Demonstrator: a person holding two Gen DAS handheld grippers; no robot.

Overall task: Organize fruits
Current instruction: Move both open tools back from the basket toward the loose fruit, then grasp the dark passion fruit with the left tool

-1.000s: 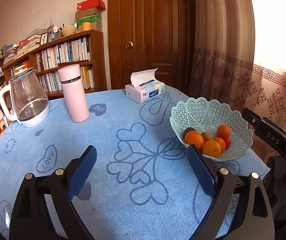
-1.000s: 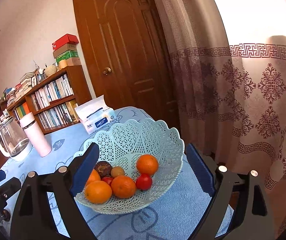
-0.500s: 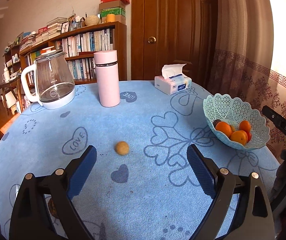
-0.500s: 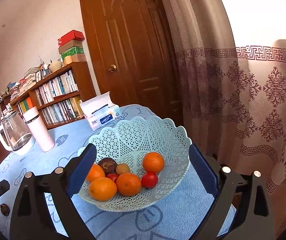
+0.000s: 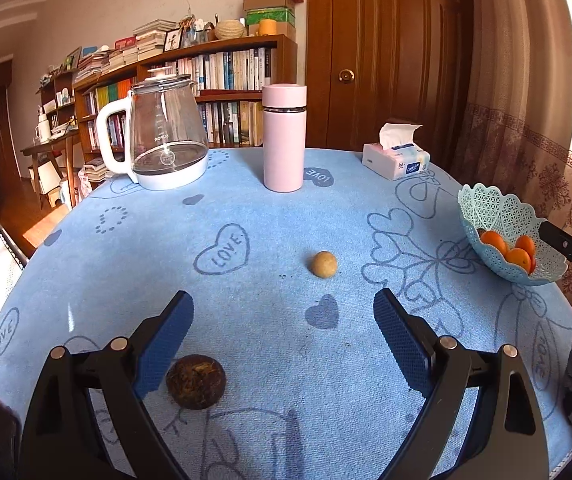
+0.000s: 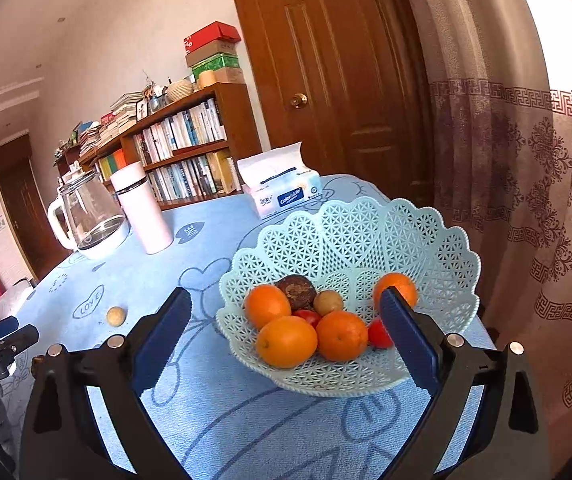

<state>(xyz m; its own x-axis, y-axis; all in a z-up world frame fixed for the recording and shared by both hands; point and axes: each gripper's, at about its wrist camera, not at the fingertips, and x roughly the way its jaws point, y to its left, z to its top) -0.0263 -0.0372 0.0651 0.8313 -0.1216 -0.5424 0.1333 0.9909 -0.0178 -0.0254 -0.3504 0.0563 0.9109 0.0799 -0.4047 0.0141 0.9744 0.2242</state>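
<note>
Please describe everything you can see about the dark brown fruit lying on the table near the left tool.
The dark brown fruit is round, with a rough, wrinkled, dull skin. It lies loose on the blue tablecloth, just inside the left finger pad of the open left tool; whether it touches that pad is unclear. It is outside the basket, nearer the camera than the small tan fruit.

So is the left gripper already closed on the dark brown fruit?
No, the left gripper is wide open, and the dark brown fruit lies on the blue tablecloth beside its left finger.
</note>
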